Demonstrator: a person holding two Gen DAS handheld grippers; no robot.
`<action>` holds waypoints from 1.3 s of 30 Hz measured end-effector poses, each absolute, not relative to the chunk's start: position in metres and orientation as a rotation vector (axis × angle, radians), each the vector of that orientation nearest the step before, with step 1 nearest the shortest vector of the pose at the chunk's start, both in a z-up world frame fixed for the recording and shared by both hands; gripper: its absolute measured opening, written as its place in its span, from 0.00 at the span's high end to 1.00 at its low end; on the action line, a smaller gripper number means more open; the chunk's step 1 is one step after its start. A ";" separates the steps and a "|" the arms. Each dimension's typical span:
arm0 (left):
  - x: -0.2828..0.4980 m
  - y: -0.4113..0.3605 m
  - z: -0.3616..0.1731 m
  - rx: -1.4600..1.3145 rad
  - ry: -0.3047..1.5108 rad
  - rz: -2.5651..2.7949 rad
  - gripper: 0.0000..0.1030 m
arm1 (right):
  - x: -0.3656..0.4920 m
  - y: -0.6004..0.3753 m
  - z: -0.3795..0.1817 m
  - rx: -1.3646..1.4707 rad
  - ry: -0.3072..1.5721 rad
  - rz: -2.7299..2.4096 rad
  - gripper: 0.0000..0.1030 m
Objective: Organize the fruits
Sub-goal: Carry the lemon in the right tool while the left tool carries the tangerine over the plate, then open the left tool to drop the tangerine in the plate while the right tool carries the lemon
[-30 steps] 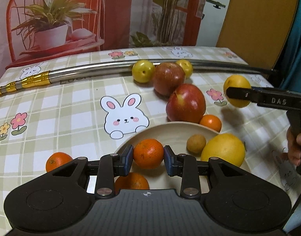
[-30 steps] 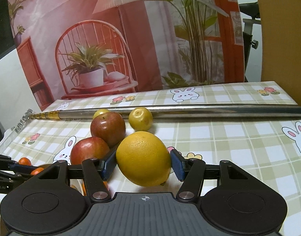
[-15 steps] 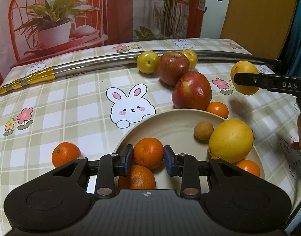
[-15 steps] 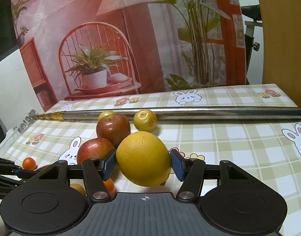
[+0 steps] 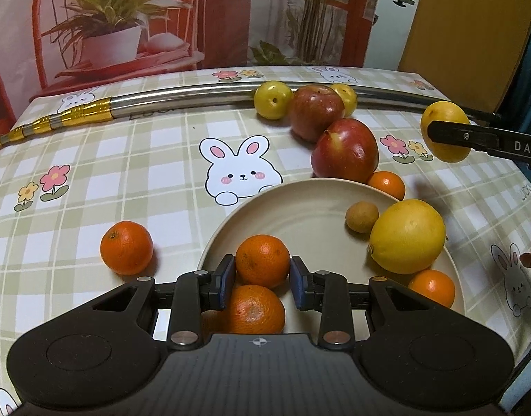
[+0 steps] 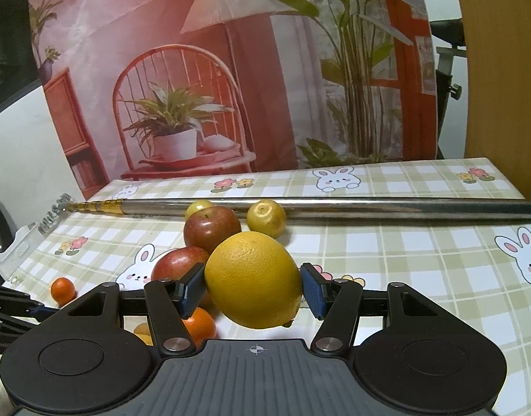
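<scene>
A table (image 5: 133, 159) covered in a green-checked cloth with rabbits and flowers stands against a printed backdrop (image 6: 203, 69) of a red chair and potted plants; a yellow-brown panel (image 5: 466, 17) closes off the far right corner. A long steel pole (image 5: 182, 98) with a gold end lies along the table's far edge. Against it sit two small yellow fruits (image 5: 273, 99) and a red apple (image 5: 315, 112), with a second apple (image 5: 345, 152) just nearer, touching the rim of a beige plate (image 5: 300, 208) at the near edge. On the plate lie a lemon (image 5: 407, 235), a small brown fruit (image 5: 362, 216) beside it, a little orange (image 5: 432, 287) and a bigger one (image 5: 253, 308) at the near rim. Another little orange (image 5: 386, 184) rests outside the far rim by the apple, and one orange (image 5: 127, 247) sits alone on the cloth left of the plate. The left gripper (image 5: 262, 274) hangs level over the plate's near side, its blue pads (image 5: 226, 277) clamped on an orange (image 5: 262, 260) that rides above the one on the plate. The right gripper (image 6: 253, 286) is held level above the table toward the right edge, its pads pressed to both sides of a large yellow citrus (image 6: 253, 279), lifted clear of the cloth.
</scene>
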State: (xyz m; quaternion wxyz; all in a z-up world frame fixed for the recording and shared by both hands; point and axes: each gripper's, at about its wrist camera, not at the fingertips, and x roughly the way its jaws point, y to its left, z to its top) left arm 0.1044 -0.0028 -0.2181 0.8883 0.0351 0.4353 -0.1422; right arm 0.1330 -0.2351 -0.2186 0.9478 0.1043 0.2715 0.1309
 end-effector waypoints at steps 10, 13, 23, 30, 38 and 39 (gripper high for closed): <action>0.109 -0.004 -0.218 0.036 0.898 -0.279 0.65 | 0.128 -0.226 -0.209 0.192 0.534 0.285 0.47; 0.106 -0.002 -0.215 0.022 0.886 -0.278 0.65 | 0.128 -0.223 -0.207 0.186 0.535 0.295 0.47; 0.098 0.010 -0.198 -0.031 0.823 -0.283 0.65 | 0.130 -0.194 -0.200 0.099 0.546 0.366 0.47; 0.095 0.036 -0.175 -0.073 0.760 -0.222 0.65 | 0.136 -0.158 -0.195 0.002 0.561 0.456 0.47; 0.091 0.067 -0.168 -0.103 0.754 -0.134 0.65 | 0.149 -0.111 -0.202 -0.077 0.639 0.560 0.47; 0.091 0.069 -0.168 -0.104 0.752 -0.129 0.65 | 0.149 -0.107 -0.204 -0.090 0.643 0.564 0.47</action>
